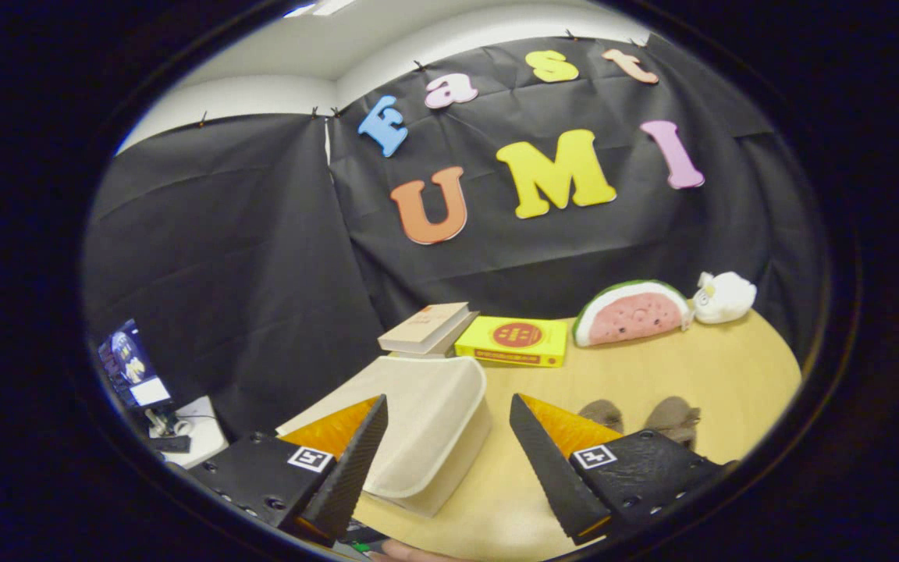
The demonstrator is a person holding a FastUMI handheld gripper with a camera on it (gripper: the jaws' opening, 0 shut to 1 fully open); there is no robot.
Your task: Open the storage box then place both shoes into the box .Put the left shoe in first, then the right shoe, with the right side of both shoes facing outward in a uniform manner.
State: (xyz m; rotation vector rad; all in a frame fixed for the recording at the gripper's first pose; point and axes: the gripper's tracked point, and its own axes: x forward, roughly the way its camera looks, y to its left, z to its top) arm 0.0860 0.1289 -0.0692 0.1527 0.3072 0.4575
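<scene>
In the gripper view, the gripper is hanging above a round wooden table with its fingers spread wide and gripping nothing. The cream storage box is sitting between the fingers and just ahead of them, its lid closed, closer to the left finger. Two grey-brown shoes are lying side by side beyond the right finger, partly hidden by it. Farther back, a yellow book is lying flat beside a small stack of pale books, and a watermelon-slice plush is resting near the black cloth wall, touching a white plush toy. A monitor is glowing off the table to the left.
</scene>
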